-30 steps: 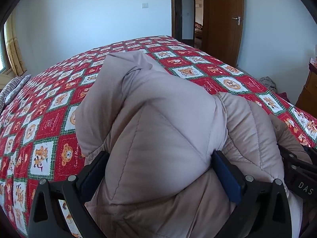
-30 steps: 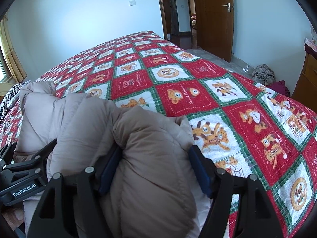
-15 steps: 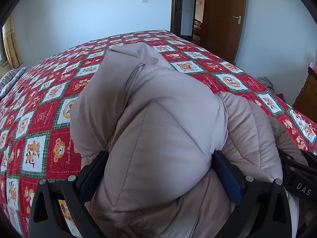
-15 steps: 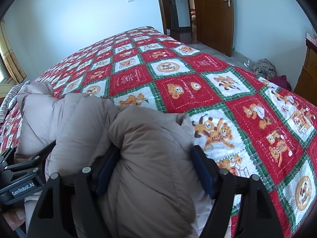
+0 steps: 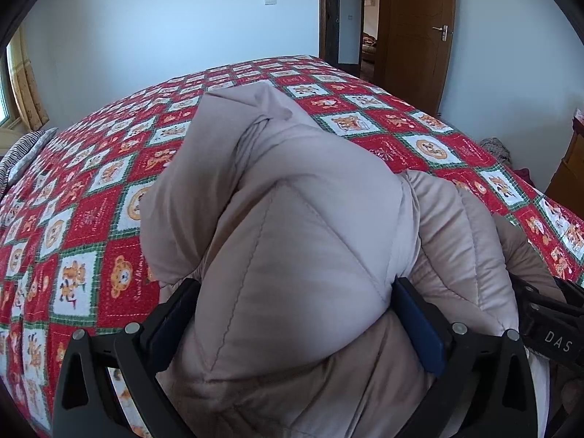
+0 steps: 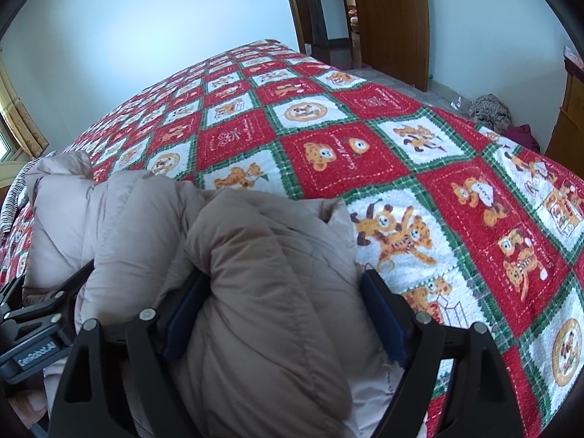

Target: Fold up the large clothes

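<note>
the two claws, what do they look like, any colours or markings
Both match: the left claw and right claw have black angular plastic arms with round silver pivot pins and dark blue flat pads. White lettering shows on their bodies: "DAS" in the left view, "GenRobot.AI" in the right view.

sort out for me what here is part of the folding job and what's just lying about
Part of the job:
- beige padded coat
- left gripper, clamped on the coat
- right gripper, jaws opening around a coat fold
- bed quilt, the work surface

Lying about:
- grey bundle on the floor
- striped cloth

Matt quilted cloth coat, fuzzy bedspread
</note>
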Demonstrator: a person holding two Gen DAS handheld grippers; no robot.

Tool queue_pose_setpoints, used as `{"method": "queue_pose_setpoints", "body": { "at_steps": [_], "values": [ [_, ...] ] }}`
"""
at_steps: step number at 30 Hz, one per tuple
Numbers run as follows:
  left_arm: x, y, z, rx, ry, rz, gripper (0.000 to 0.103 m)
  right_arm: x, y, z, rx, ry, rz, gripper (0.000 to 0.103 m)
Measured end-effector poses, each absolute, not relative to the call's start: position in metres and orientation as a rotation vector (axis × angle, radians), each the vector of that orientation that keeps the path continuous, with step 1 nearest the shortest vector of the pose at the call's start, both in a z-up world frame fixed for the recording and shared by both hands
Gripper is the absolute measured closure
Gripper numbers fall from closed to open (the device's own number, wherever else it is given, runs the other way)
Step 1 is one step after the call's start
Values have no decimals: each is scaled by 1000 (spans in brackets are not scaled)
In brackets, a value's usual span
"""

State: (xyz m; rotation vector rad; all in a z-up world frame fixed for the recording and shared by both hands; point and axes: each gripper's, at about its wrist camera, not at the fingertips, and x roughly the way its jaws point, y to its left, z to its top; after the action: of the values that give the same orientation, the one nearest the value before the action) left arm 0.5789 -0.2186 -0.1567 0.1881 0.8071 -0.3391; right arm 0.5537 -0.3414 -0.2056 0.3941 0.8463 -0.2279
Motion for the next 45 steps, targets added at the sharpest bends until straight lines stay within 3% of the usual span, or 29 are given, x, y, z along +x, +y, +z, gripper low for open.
{"method": "queue_pose_setpoints", "body": {
  "at_steps": [6, 11, 14, 19, 28, 34, 39, 45],
  "values": [
    [530, -167, -129, 186, 716, -344, 1, 544, -352, -203, 470, 863, -164, 10],
    [543, -117, -144, 14, 785, -408, 1, 518, -371, -202, 605, 860, -58, 2],
    [559, -113, -164, -143, 898, -474, 1, 507, -370, -204, 607, 866, -11, 2],
    [559, -126, -175, -173, 889, -494, 1, 509, -367, -212, 597, 866, 14, 4],
    [552, -140, -174, -87, 866, -496, 1, 519, -348, -212, 527, 873, 70, 25],
    [541, -150, -167, -36, 827, -547, 29, 518, -346, -211, 544, 854, 132, 48],
    [525, -156, -152, 49, 779, -531, 63, 507, -333, -197, 479, 815, 104, 69],
    [494, -138, -120, 97, 729, -507, 73, 493, -319, -180, 479, 772, 125, 77]
  ]
}}
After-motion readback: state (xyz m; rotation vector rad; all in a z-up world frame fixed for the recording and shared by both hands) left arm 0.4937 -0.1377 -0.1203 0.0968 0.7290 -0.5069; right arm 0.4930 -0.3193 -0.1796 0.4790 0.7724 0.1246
